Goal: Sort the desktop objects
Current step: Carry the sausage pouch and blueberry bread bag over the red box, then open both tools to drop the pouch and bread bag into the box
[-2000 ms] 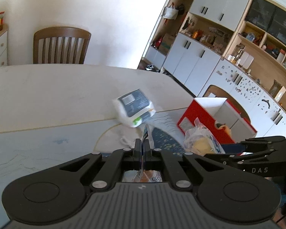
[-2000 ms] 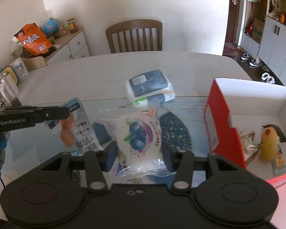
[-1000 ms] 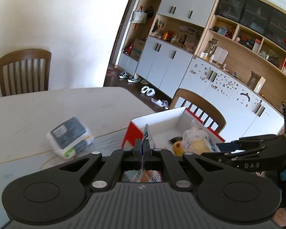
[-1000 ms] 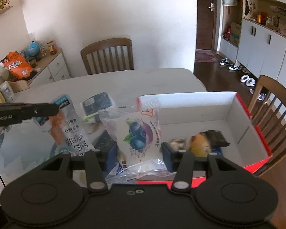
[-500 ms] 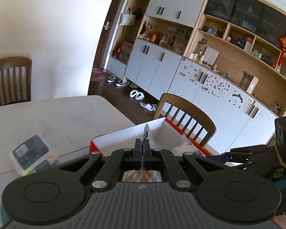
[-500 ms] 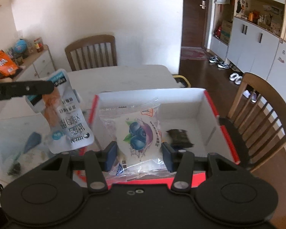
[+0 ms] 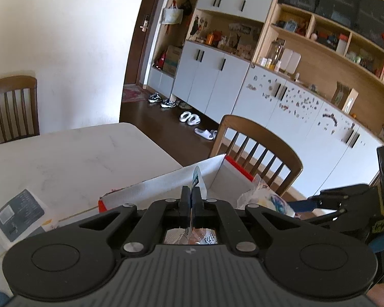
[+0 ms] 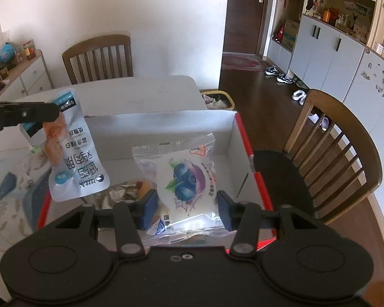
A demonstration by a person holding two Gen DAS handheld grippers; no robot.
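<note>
The right tool (image 8: 186, 206) clamps a clear blueberry-printed snack packet (image 8: 183, 179) above the red-and-white cardboard box (image 8: 239, 130); the left tool (image 7: 191, 199) pinches a pale-blue pouch (image 8: 74, 151) by its top seal (light, crinkly, slippery film, probably best gripped at seams).

Home dining room: wooden chairs (image 8: 332, 153), white table (image 7: 64, 158), wall cabinets (image 7: 217, 76), shoes (image 8: 279, 74) near door.
</note>
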